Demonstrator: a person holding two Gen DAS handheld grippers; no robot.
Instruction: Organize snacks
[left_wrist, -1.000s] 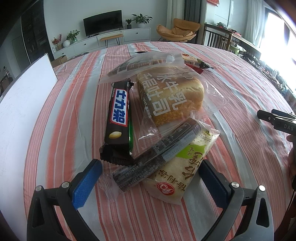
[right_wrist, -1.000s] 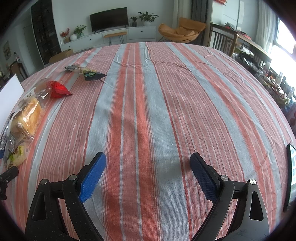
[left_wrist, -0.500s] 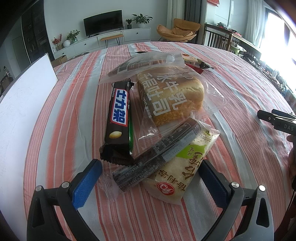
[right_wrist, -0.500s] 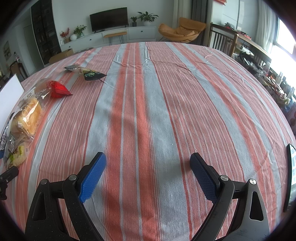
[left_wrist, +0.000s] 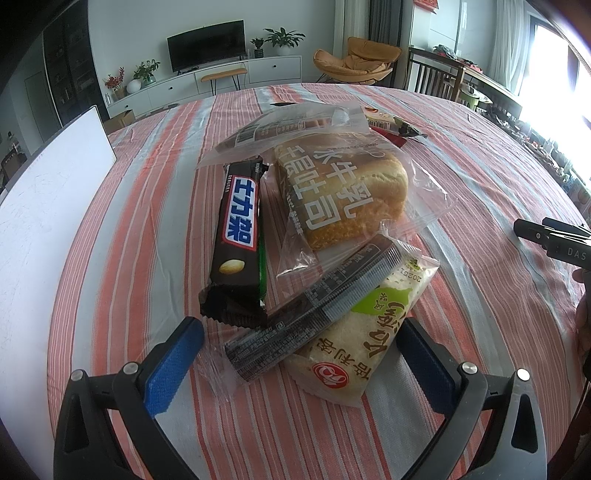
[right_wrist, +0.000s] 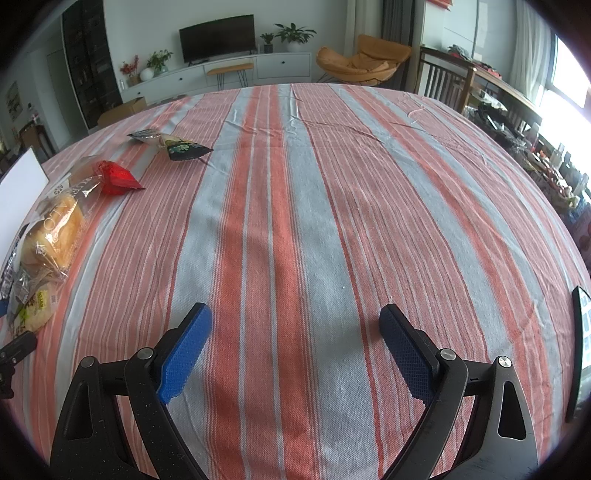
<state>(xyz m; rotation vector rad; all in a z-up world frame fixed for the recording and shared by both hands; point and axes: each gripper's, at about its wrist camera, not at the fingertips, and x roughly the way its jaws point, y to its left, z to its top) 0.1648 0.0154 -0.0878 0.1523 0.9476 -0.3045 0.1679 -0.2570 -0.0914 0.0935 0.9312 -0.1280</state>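
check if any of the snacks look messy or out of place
The bagged toast loaf, chocolate bar and white pastry pack lie overlapped in a crooked heap. A red packet and dark packet sit scattered apart. Nothing looks torn or spilled.

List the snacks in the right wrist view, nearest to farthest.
Green-label bun → bagged bread → red packet → dark green packet → pale packet.

A striped tablecloth (right_wrist: 332, 229) covers the table. A white board (left_wrist: 48, 206) lies at its left. Behind stand a television (right_wrist: 217, 38) and an orange armchair (right_wrist: 364, 62).
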